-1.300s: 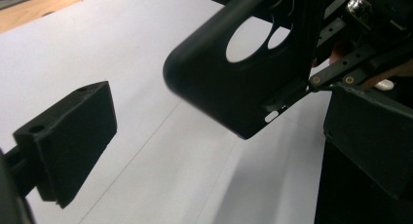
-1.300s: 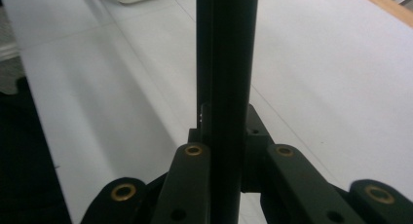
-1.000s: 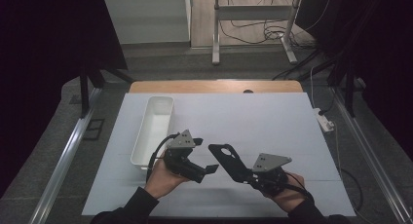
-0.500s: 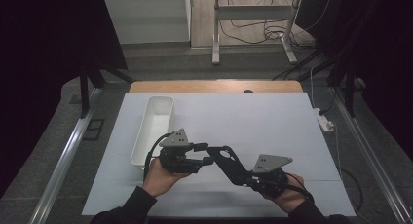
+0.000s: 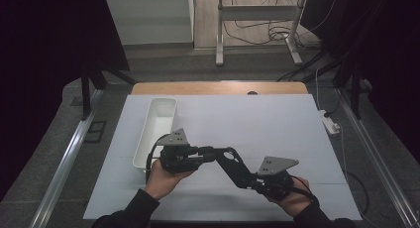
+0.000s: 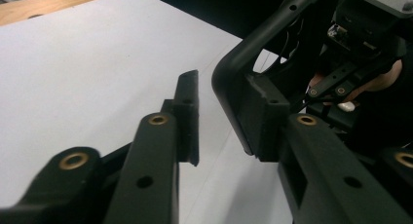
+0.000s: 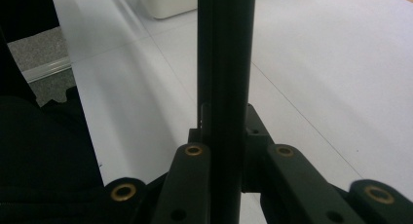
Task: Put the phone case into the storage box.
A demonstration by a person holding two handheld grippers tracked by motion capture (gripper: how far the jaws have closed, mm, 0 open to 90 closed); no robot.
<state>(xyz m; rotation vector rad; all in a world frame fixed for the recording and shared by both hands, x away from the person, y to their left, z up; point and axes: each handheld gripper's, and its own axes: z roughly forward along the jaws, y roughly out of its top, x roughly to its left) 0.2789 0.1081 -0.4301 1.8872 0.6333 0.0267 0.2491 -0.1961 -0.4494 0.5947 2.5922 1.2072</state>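
A flat black bracket (image 5: 234, 164) with a round hole hangs above the white table sheet (image 5: 277, 124). My right gripper (image 5: 253, 181) is shut on its near end; in the right gripper view the bracket (image 7: 226, 48) stands upright between the pads of this gripper (image 7: 226, 124). My left gripper (image 5: 207, 154) reaches in from the left around the bracket's far end. Its jaws have just been closing. In the left gripper view the bracket's rounded end (image 6: 243, 44) lies against the right pad of that gripper (image 6: 221, 104), with a gap showing at the left pad.
A long white tray (image 5: 148, 134) stands on the sheet left of the left hand, and its end (image 7: 170, 2) shows in the right gripper view. The wooden table edge (image 5: 218, 87) runs along the back. Metal rails flank the table.
My left gripper has moved right to the bracket's free end and its jaws have narrowed around it. The right gripper has kept still with the bracket.
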